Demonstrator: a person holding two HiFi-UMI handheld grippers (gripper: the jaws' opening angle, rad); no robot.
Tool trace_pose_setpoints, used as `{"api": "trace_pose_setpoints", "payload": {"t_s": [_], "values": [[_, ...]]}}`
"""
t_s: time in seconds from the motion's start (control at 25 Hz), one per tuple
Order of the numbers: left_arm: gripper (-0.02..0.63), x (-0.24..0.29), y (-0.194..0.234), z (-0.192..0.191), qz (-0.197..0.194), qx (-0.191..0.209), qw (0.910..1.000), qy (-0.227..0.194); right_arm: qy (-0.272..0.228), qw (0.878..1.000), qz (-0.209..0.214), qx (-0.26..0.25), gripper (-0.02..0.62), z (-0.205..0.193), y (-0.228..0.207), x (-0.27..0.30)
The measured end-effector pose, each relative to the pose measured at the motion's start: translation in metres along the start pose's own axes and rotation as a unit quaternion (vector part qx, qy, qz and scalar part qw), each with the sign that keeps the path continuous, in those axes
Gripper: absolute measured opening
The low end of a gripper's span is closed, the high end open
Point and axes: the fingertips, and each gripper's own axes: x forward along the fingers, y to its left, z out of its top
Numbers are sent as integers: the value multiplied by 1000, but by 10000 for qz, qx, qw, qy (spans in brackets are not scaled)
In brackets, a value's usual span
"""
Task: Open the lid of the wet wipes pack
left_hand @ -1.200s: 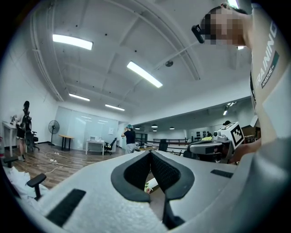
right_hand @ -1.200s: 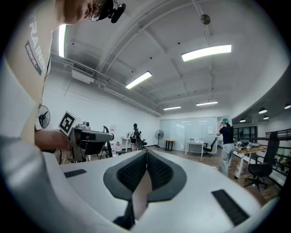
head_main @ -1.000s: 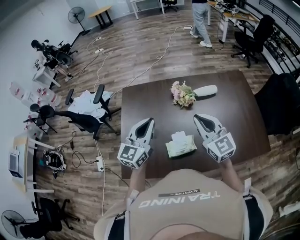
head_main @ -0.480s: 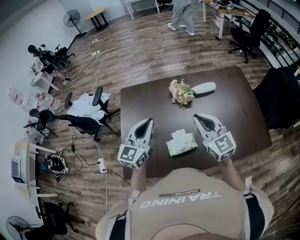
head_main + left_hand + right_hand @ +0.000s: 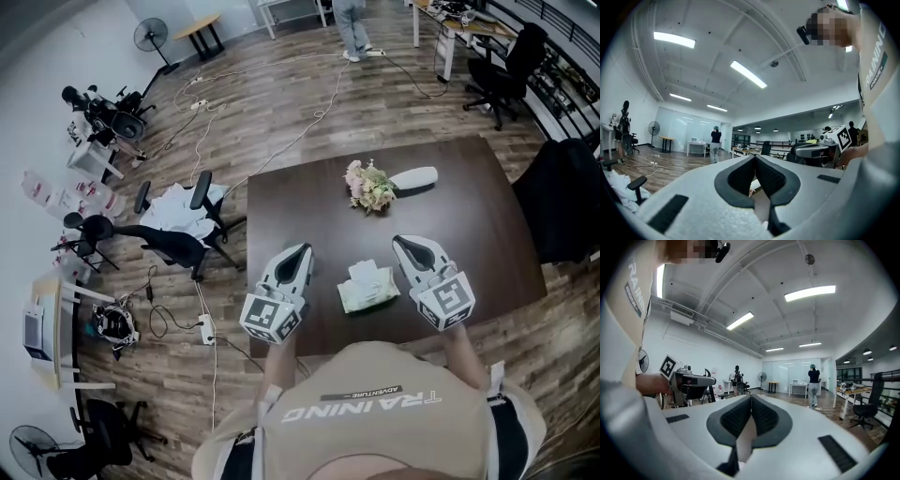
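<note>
Dark worktop (image 5: pixel 469 225) carries the wet wipes pack (image 5: pixel 367 287) with your left gripper (image 5: pixel 298 253) and right gripper (image 5: pixel 405 244) flanking it, jaws clenched on nothing, and since neither has shifted in the past second, the lid stands as it did.

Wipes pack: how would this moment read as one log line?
wipes pack on table | left hand-held gripper shut, empty, left of pack | right hand-held gripper shut, empty, right of pack | contact none

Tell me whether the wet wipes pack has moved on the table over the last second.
No. The wet wipes pack lies just as far from the flower bunch, near the front edge of the table.
</note>
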Motion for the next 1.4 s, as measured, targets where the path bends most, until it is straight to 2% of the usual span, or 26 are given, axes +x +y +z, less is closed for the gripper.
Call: {"api": "trace_pose_setpoints", "payload": {"t_s": [0.32, 0.52, 0.72, 1.04, 1.4], "values": [[9, -11, 5, 3, 105, 31, 9999, -2, -64, 9999, 69, -56, 15, 5, 6, 8], [9, -13, 2, -1, 93, -18, 9999, 35, 146, 9996, -61, -251, 14, -2, -10, 5], [9, -10, 4, -3, 74, -20, 10000, 50, 150, 9994, -182, -268, 14, -3, -15, 6], [9, 0, 8, 1, 94, -39, 9999, 37, 230, 9993, -108, -282, 14, -4, -22, 13], [9, 7, 4, -11, -35, -69, 9997, 222, 243, 9995, -122, -173, 14, -14, -19, 14]]}}
